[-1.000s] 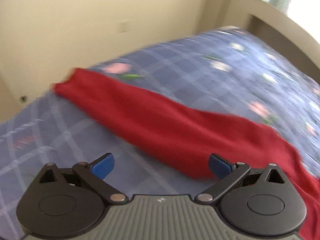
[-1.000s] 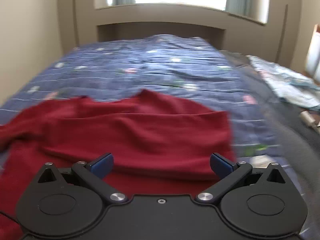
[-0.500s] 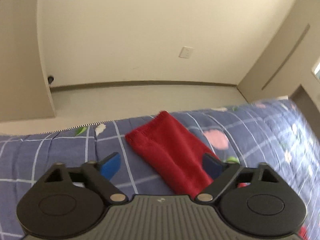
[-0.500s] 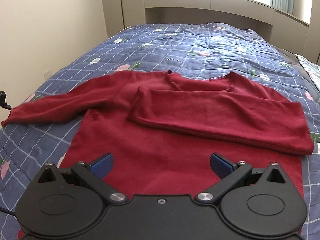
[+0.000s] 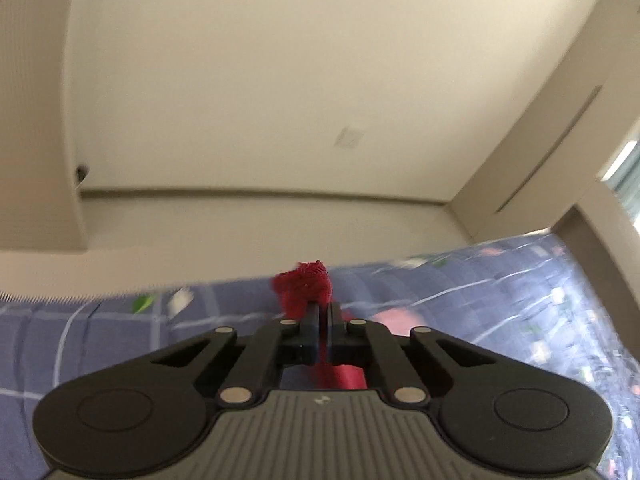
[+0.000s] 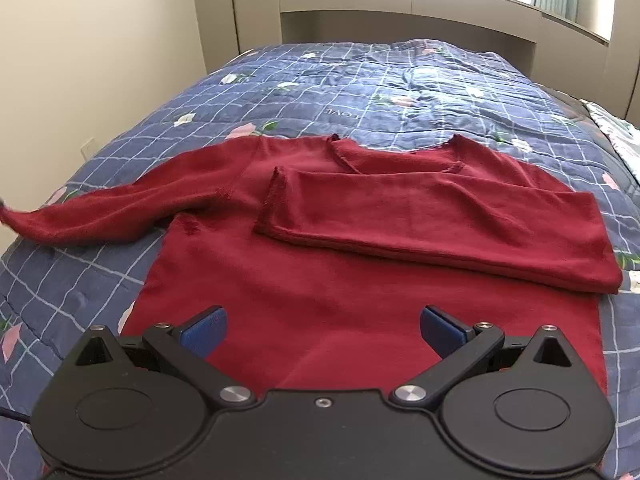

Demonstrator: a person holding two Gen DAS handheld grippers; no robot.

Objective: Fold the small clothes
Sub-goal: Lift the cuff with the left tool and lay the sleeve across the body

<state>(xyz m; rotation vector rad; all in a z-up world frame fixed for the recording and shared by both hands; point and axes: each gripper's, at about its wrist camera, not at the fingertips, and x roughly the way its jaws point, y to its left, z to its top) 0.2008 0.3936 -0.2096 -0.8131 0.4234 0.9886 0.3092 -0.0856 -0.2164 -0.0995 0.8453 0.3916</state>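
Note:
A dark red long-sleeved sweater (image 6: 320,288) lies flat on the bed, neck toward the headboard. Its right sleeve (image 6: 440,224) is folded across the chest. Its left sleeve (image 6: 104,216) stretches out to the bed's left edge. In the left wrist view my left gripper (image 5: 323,308) is shut on the cuff (image 5: 304,284) of that sleeve, which bunches up past the fingertips. My right gripper (image 6: 322,326) is open and empty, hovering over the sweater's lower hem.
The blue checked floral quilt (image 6: 360,92) covers the bed. A beige wall (image 5: 280,100) runs close along the bed's left side. A headboard shelf (image 6: 400,8) and window stand beyond. Another patterned cloth (image 6: 616,132) lies at the far right.
My left gripper has closed on the left sleeve's cuff, where half a second ago it was open over it. My right gripper has settled, still open, over the sweater's hem.

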